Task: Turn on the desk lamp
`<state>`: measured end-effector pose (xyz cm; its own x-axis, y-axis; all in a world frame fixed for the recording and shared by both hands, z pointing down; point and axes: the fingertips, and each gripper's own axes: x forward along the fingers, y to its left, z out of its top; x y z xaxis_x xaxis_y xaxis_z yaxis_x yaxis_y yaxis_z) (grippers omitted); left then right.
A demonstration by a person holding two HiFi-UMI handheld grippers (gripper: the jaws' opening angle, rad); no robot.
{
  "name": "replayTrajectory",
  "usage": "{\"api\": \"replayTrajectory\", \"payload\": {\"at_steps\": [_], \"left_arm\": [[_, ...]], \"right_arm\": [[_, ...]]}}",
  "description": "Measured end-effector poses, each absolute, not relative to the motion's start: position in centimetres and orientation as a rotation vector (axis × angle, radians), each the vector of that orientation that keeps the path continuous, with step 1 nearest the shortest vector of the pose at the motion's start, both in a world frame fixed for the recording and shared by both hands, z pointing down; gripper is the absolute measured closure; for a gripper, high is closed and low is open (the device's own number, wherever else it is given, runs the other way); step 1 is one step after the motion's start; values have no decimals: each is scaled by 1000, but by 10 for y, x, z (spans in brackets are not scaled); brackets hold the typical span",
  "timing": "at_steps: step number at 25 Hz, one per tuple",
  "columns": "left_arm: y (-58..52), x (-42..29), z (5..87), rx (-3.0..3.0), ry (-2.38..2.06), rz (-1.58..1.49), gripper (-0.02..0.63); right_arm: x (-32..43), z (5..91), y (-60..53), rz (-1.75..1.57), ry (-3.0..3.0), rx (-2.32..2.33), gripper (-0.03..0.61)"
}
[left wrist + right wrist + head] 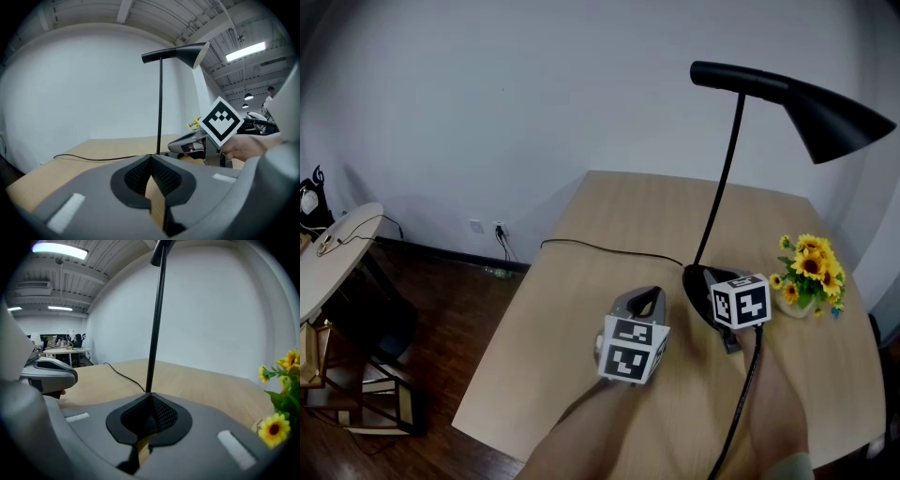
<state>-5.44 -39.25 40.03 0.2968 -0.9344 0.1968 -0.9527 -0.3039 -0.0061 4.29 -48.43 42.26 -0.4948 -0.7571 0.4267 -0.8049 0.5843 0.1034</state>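
A black desk lamp stands on the wooden table. It has a thin pole, a cone shade pointing right and a dark round base. No glow shows from the shade. My right gripper is shut and empty, and its tip is over the base, close to the foot of the pole. My left gripper is also shut and empty. It sits just left of the base, above the tabletop. In the left gripper view the pole rises straight ahead, and the right gripper is to its right.
The lamp's black cable runs left across the table to wall sockets. A small pot of yellow flowers stands right of the base. A round side table stands at the far left on dark wood floor.
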Motion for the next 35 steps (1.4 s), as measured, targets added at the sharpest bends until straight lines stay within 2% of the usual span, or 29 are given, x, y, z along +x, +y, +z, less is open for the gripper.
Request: {"api": "replayTrajectory", "payload": {"at_steps": [30,35], "left_arm": [[-396,-56,410,2395,-1738,199,615],[-396,-57,410,2400,-1735,203,616]], "right_arm": [[42,440,-501,361,-2319,1248,580],[39,437,-488,216,-2273,1300,580]]}}
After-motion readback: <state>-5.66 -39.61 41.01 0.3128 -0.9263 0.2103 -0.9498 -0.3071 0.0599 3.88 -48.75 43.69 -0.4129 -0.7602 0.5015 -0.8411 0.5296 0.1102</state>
